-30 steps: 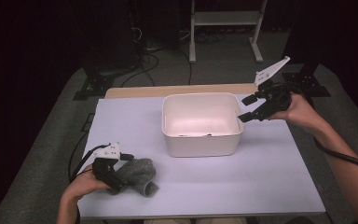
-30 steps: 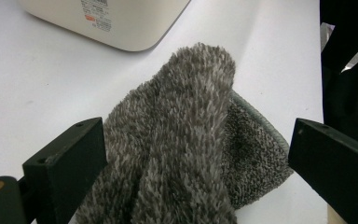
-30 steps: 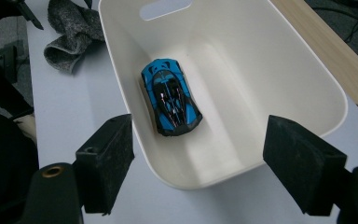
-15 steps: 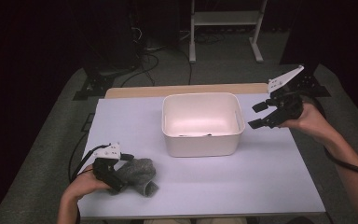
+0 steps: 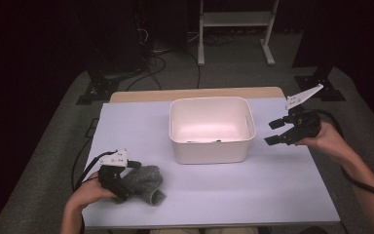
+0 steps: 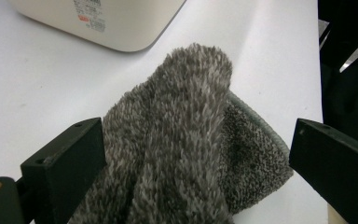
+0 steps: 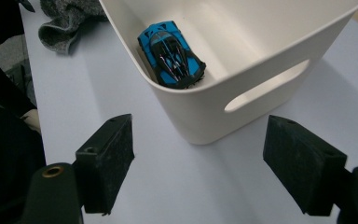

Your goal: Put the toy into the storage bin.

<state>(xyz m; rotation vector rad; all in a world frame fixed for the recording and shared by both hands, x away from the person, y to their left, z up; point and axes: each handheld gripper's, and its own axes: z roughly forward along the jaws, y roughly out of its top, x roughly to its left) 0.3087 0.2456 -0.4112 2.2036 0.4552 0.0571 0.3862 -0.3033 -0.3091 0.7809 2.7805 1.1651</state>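
A pale lavender tabletop (image 5: pixel 272 195) fills the middle of the high view, with a strip of bare wood (image 5: pixel 195 93) along its far edge. It stands on grey carpet (image 5: pixel 58 146) that fades into a dark room. Behind it a white metal frame (image 5: pixel 233 19) stands on two legs. Black cables (image 5: pixel 151 53) lie loose on the floor at the left, near a black stand base (image 5: pixel 97 90). Another black base (image 5: pixel 321 87) sits at the right. Light falls mostly on the tabletop.
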